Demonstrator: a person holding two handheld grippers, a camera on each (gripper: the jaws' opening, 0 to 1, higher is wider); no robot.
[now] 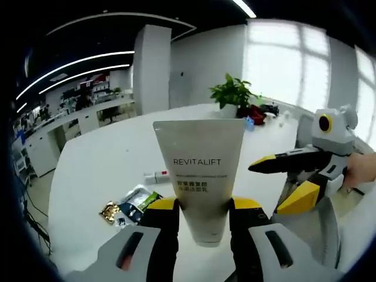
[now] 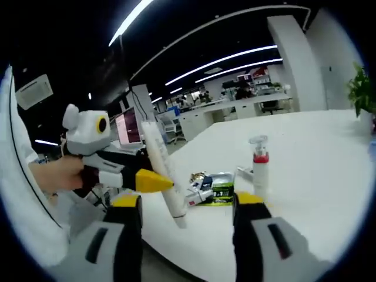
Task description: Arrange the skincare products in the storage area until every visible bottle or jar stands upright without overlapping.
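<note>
In the left gripper view, the left gripper [image 1: 203, 207] is clamping a white REVITALIFT tube [image 1: 200, 170] between its yellow-tipped jaws, cap end down and the flat crimped end pointing up and away from the camera. The tube is being held in the air above the white table [image 1: 106, 170]. Just beyond the left jaw, a small cluster of sachets and packets [image 1: 130, 205] is lying on the table, with a white power strip [image 1: 157, 175] a little farther out. The right gripper [image 1: 276, 176] is entering from the right with its jaws spread wide and nothing between them; a hand [image 1: 361, 170] is gripping it. Farther back, a potted plant [image 1: 234, 94] is standing near the table's far edge.

In the right gripper view, the right gripper [image 2: 187, 202] is showing its own jaws well apart and empty. Beyond them, the left gripper [image 2: 154, 181] is holding the tube [image 2: 164, 173] edge-on, tilted. The packets [image 2: 212, 189] are lying on the table behind it, and a pump bottle [image 2: 260, 167] with a red collar is standing upright near the right jaw's far side.
</note>
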